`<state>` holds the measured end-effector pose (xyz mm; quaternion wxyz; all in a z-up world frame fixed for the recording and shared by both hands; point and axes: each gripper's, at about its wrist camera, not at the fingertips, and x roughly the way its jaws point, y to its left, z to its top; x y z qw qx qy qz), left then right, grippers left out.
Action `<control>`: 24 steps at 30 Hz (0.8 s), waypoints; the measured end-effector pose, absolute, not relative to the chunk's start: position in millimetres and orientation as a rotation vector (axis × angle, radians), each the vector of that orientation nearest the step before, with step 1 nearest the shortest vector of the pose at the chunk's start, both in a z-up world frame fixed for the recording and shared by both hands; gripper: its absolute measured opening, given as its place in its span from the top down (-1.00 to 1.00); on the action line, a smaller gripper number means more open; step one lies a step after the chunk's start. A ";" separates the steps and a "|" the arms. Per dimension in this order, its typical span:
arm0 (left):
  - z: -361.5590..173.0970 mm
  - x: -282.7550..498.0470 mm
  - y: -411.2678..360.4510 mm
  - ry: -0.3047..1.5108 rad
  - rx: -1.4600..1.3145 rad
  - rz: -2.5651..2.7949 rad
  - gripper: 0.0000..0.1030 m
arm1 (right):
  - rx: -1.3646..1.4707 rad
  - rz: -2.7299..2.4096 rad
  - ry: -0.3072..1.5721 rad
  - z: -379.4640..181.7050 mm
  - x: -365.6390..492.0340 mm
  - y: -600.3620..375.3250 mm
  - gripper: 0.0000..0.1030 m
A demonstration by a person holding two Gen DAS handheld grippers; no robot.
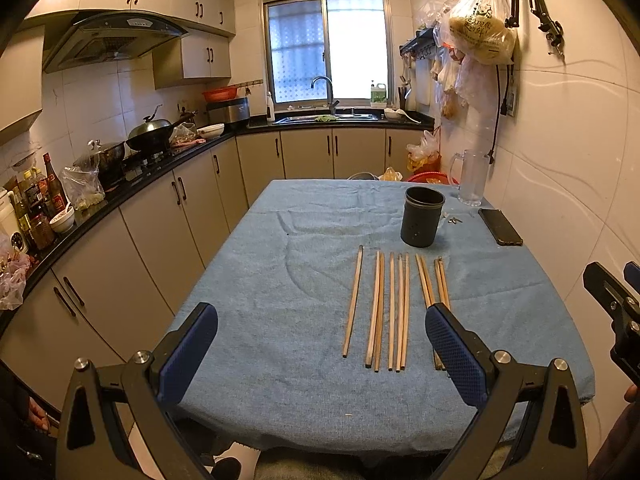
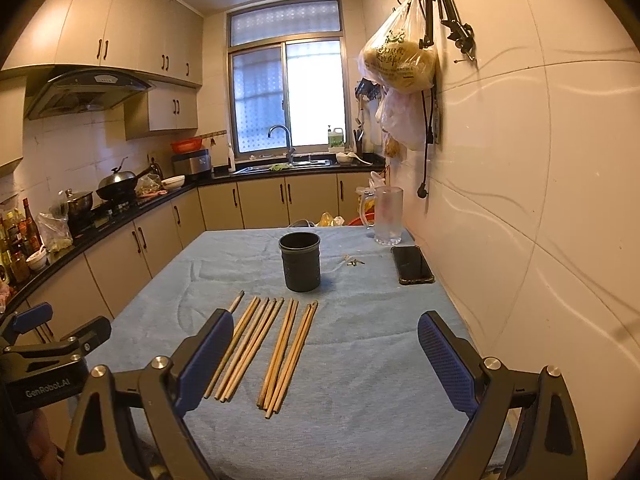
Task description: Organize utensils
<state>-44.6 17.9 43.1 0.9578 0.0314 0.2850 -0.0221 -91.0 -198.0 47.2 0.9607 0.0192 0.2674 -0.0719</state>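
While both cameras look down the same blue-clothed tabletop toward the kitchen window, each catches something the other misses. In the left wrist view the left tongs stand wide apart with nothing between them, above the near end of the cloth. The wooden chopsticks lie flat in a row of small groups, running lengthwise down the tabletop, and the right-hand pad covers the near ends of the two rightmost groups. Just beyond their far tips stands the dark cylindrical holder, upright and apart from them. At that view's right edge part of the other tool shows, too cut off to read.

The right wrist view gives the right tongs likewise spread wide and holding nothing. Here the chopsticks lie slanted, all their near ends visible except where the left pad hides part of the leftmost ones. The holder shows its open mouth, but its inside is too dark to tell. A black phone lies face up near the wall, a clear jug stands behind it, and a few small metallic bits lie between holder and phone.
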 end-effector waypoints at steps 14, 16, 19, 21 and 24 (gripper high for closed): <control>43.8 -49.3 18.4 0.567 0.061 -0.040 -1.00 | 0.041 -0.146 0.530 49.9 -96.3 -194.8 -0.84; 43.6 -49.5 18.1 0.566 0.062 -0.038 -1.00 | 0.039 -0.149 0.529 50.4 -96.5 -193.4 -0.84; 43.4 -50.4 18.6 0.565 0.063 -0.038 -1.00 | 0.038 -0.147 0.527 50.2 -96.7 -191.7 -0.84; 43.4 -49.8 18.1 0.567 0.066 -0.037 -1.00 | 0.039 -0.145 0.526 50.1 -96.7 -191.6 -0.84; 43.6 -50.8 19.0 0.566 0.065 -0.038 -1.00 | 0.035 -0.147 0.523 50.1 -97.4 -190.8 -0.84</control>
